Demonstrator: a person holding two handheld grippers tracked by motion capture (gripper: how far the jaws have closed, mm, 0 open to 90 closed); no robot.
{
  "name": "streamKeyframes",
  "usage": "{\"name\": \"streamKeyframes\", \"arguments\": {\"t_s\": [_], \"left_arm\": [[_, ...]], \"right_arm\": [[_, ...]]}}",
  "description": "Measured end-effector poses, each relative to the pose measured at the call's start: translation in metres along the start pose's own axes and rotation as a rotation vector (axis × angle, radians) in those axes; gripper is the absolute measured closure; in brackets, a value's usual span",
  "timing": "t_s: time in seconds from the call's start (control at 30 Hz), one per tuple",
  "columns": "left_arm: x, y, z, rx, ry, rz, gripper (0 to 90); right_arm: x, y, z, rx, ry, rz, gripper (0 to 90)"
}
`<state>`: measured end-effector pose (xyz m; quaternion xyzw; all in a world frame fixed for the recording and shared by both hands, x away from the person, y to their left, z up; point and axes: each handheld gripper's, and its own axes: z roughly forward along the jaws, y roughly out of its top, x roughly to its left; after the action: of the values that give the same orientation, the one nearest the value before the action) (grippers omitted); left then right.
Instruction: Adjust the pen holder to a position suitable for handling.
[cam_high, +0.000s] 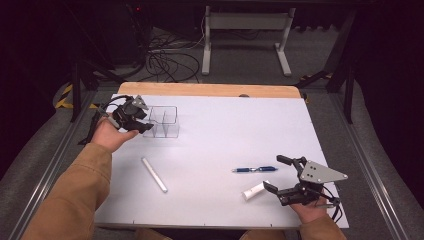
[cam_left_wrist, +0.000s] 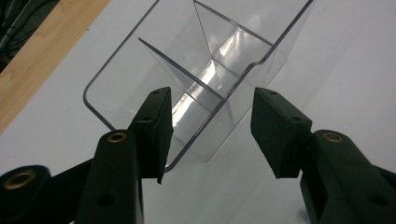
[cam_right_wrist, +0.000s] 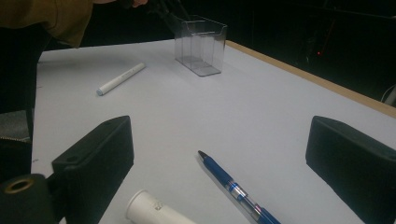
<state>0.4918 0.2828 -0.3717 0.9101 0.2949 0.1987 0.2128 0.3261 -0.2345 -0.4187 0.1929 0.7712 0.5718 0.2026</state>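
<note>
— What are you working on there?

— Your table has a white top with a strip of bare wood along its far edge.

— And what lies on it?

— At your far left stands a clear plastic organizer, upright, split into compartments by inner walls. Nearer you, left of the middle, a white marker lies slantwise on the white surface, well apart from the organizer.

— Anything on your right?

— A blue pen lies almost crosswise at the near right. Just beside it, nearer still to you, rests a white tube, flat on the top, apart from the pen.
</note>
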Motion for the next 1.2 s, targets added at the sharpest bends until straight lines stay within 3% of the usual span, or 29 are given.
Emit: {"name": "streamKeyframes", "arguments": {"t_s": [0.33,0.43,0.47,0.6,0.7,0.77,0.83,0.87,0.97,1.1,1.2], "left_arm": [[0.0,0.001,0.005,0.031,-0.009,0.034,56.2],[0.0,0.003,0.002,0.071,-0.026,0.053,60.8],[-0.001,0.005,0.001,0.094,-0.044,0.064,62.4],[-0.003,0.007,-0.003,0.096,-0.085,0.083,70.2],[-0.006,0.007,-0.005,0.11,-0.096,0.128,76.8],[-0.007,0.007,-0.008,0.109,-0.149,0.15,81.4],[-0.008,0.008,-0.008,0.112,-0.172,0.151,86.0],[-0.01,0.01,-0.009,0.12,-0.209,0.145,87.6],[-0.012,0.013,-0.011,0.125,-0.199,0.149,88.4],[-0.015,0.018,-0.016,0.108,-0.235,0.155,88.5],[-0.021,0.027,-0.027,0.051,-0.253,0.185,88.5]], "right_arm": [[-0.001,-0.001,0.0,0.002,0.011,0.008,8.3],[-0.002,-0.002,0.001,-0.001,0.015,0.017,8.2],[-0.003,-0.002,0.001,0.0,0.019,0.021,8.2],[-0.003,-0.003,0.002,0.001,0.026,0.029,8.0],[-0.003,-0.003,0.003,0.006,0.034,0.031,8.0],[-0.003,-0.004,0.004,0.012,0.038,0.035,7.9],[-0.003,-0.004,0.005,0.015,0.041,0.033,7.9],[-0.003,-0.004,0.005,0.015,0.042,0.033,7.9],[-0.004,-0.004,0.005,0.017,0.043,0.034,7.7],[-0.004,-0.005,0.005,0.02,0.046,0.037,7.7],[-0.004,-0.005,0.005,0.018,0.046,0.037,7.6]]}}
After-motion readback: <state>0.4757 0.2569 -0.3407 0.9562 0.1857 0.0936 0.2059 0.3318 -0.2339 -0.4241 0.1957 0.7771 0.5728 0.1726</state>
